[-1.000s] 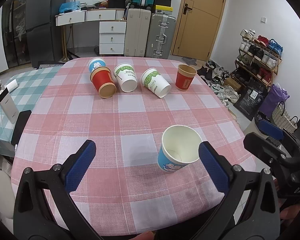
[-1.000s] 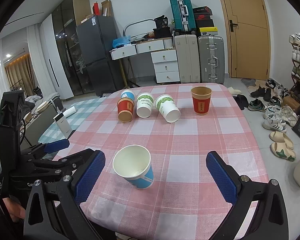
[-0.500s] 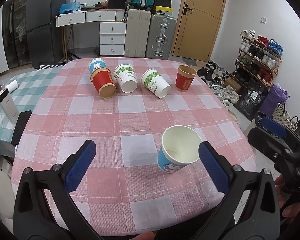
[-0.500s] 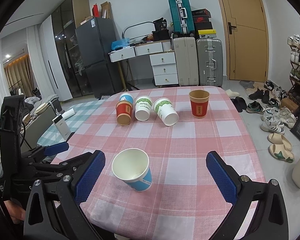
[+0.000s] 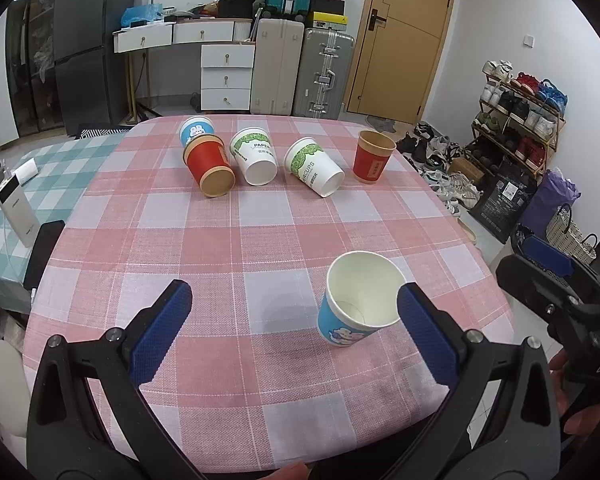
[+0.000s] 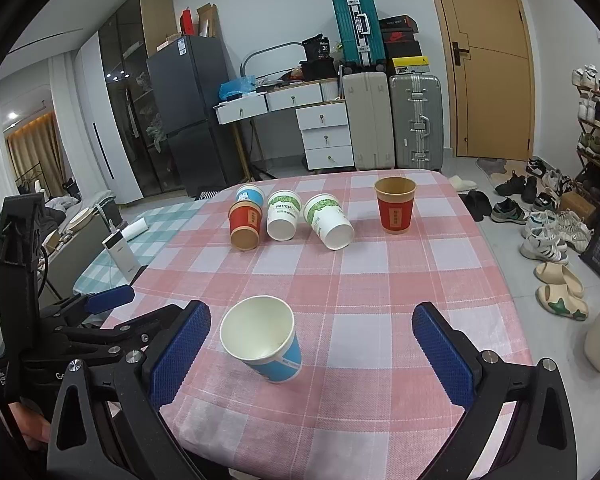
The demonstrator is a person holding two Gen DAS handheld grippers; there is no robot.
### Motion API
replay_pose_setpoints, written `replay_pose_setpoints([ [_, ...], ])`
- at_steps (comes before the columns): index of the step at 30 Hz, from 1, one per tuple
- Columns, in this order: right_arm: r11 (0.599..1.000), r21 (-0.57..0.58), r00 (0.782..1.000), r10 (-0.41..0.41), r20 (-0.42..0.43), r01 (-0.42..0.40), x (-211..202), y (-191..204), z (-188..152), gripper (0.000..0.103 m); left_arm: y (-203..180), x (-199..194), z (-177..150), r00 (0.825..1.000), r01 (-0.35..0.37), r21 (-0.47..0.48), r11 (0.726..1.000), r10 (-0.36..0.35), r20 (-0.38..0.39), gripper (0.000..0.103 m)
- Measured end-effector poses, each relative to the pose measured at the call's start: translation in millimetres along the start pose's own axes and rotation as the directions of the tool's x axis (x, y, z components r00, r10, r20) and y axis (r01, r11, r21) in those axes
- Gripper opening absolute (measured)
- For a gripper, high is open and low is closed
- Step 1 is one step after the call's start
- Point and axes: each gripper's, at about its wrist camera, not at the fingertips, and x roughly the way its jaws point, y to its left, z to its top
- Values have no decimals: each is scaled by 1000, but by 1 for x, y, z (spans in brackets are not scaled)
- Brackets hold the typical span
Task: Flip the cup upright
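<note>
The table (image 5: 260, 240), under a pink checked cloth, carries six cups. Both grippers hang over its near edge: the left gripper (image 5: 294, 334) and the right gripper (image 6: 310, 354) each have their blue pads spread wide, gripping nothing. The blue cup (image 5: 358, 306) stands upright near that edge, mouth up, close by the left gripper's right pad. At the far side a red cup (image 5: 371, 157) stands upright, while four more cups (image 5: 256, 156) lie on their sides.
</note>
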Motion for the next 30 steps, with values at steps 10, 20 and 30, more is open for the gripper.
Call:
replay_pose_setpoints([
  [10,1000,-1,1000,-4,-6,4,-2,-2,-1,103,-2,0,-1,1000,5,-1,1000,-5,0,103],
  [20,1000,-4,1000,0,-6,0,-1,0,0,103,-2,1,0,1000,8,-1,1000,-8,3,103],
  [30,1000,-1,1000,1,-6,-1,0,0,1,103,-3,-2,2,999,-30,9,1000,30,27,103],
])
